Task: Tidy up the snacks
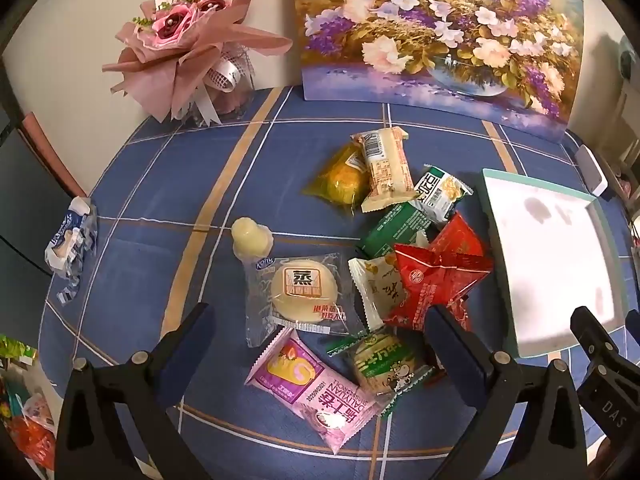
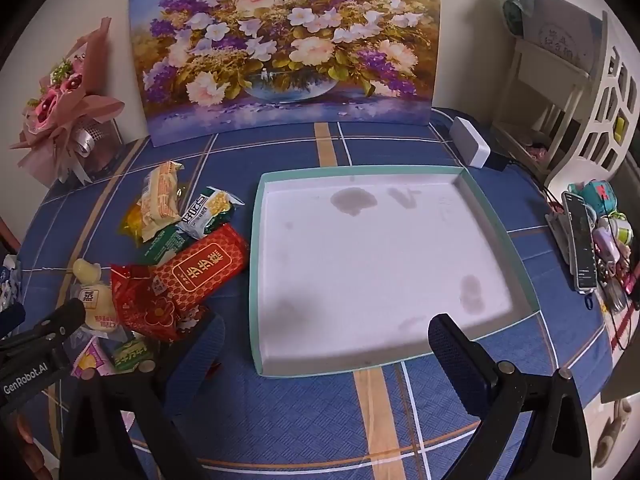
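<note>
Several wrapped snacks lie in a pile on the blue checked tablecloth. In the left wrist view I see a pink roll-cake packet (image 1: 316, 394), a clear steamed-cake packet (image 1: 302, 294), a red packet (image 1: 436, 280), a green biscuit packet (image 1: 384, 364) and a jelly cup (image 1: 252, 236). My left gripper (image 1: 320, 320) is open and empty above the near packets. A shallow white tray with a teal rim (image 2: 256, 264) stands right of the pile and holds nothing. My right gripper (image 2: 326, 330) is open and empty over the tray's near edge. The red packet (image 2: 200, 270) lies beside the tray.
A flower painting (image 2: 288, 48) leans on the back wall. A pink bouquet (image 1: 188, 44) stands at the back left. A crumpled wrapper (image 1: 72, 240) lies at the table's left edge. A white box (image 2: 470, 146), a phone (image 2: 580, 240) and clutter sit at the right.
</note>
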A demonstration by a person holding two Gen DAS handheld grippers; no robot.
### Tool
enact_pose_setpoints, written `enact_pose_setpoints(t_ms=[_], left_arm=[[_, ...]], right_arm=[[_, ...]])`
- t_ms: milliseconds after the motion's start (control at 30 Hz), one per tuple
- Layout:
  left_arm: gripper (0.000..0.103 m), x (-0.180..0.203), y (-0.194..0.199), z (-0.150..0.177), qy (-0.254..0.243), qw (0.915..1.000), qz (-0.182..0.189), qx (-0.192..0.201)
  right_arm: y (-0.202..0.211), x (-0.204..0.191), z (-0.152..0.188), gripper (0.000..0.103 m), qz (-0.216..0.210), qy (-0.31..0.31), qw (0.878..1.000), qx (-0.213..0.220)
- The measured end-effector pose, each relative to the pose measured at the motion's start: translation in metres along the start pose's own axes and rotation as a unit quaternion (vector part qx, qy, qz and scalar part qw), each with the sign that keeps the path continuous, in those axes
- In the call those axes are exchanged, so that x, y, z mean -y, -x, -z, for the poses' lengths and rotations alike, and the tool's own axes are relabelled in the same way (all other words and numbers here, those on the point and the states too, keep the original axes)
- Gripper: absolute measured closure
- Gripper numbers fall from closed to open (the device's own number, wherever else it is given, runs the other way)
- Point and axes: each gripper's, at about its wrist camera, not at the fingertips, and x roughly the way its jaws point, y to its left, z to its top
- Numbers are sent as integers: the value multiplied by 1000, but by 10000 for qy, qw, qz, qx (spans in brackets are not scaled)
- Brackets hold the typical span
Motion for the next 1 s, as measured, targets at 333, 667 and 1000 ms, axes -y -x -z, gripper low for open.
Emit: enact_pose_setpoints(t_ms=[333,667,1000], left_arm=[[0,0,-1,-1,16,10000,16,-53],[0,-5,-5,0,89,9998,10,-167],[0,-6,-7,0,121,9997,-1,-235]], right_arm=[[0,0,0,0,-20,6,10000,-12],[-1,-1,0,0,-33,30,10000,-50],[-2,-1,0,0,-36,40,10000,-75]])
